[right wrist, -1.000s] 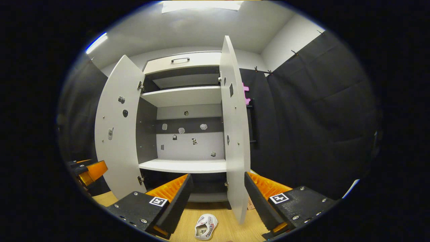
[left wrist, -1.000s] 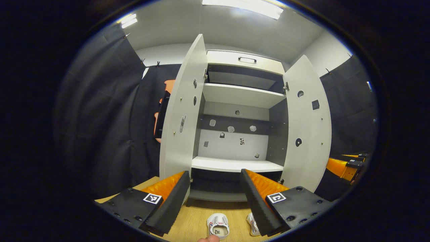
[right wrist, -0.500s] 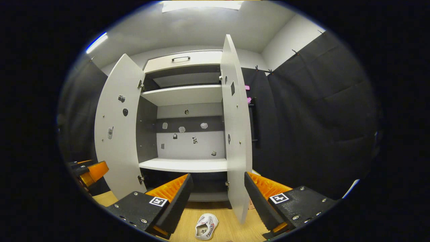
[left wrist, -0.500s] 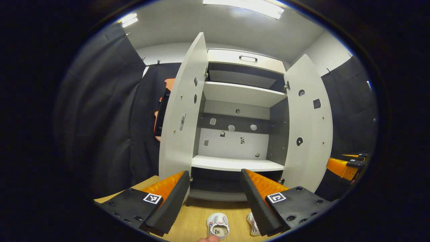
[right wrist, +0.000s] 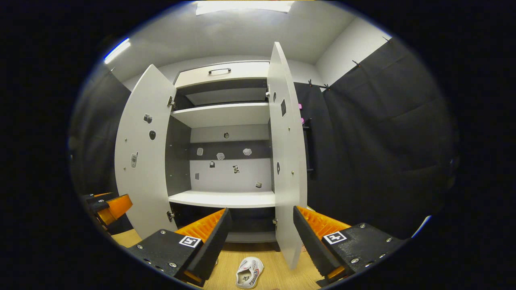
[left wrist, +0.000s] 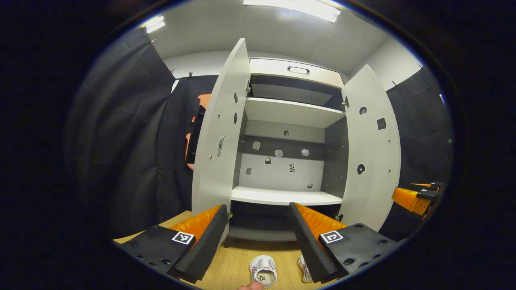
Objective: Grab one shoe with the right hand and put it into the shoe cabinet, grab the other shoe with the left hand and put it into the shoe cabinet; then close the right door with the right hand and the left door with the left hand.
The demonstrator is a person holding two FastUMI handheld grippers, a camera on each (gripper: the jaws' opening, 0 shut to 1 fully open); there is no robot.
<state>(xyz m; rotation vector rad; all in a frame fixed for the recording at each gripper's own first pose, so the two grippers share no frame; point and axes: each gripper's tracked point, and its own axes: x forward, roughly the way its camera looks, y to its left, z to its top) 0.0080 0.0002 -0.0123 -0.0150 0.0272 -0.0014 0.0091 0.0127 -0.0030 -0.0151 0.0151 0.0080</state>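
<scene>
The white shoe cabinet (left wrist: 282,112) (right wrist: 225,114) stands ahead with both doors swung wide; its left door (left wrist: 217,133) (right wrist: 141,153) and right door (left wrist: 373,149) (right wrist: 286,161) point toward me. Two small white shoes lie on the wooden floor in front of it: one (left wrist: 263,270) (right wrist: 249,272) shows between my fingers, and the other (left wrist: 303,269) is half hidden behind the left gripper's right finger. My left gripper (left wrist: 258,237) is open and holds nothing. My right gripper (right wrist: 260,237) is open too, above the floor. In the left gripper view the right gripper's orange finger (left wrist: 409,199) shows at the far right.
The cabinet's shelves (left wrist: 284,196) are bare, with small stickers on the back wall. Black cloth hangs on both sides. A fingertip (left wrist: 250,286) shows at the bottom edge. The wooden floor (right wrist: 274,274) runs up to the cabinet's base.
Both views have drifted slightly to the right relative to the cabinet; the shoes and doors have not moved, and both grippers stay open.
</scene>
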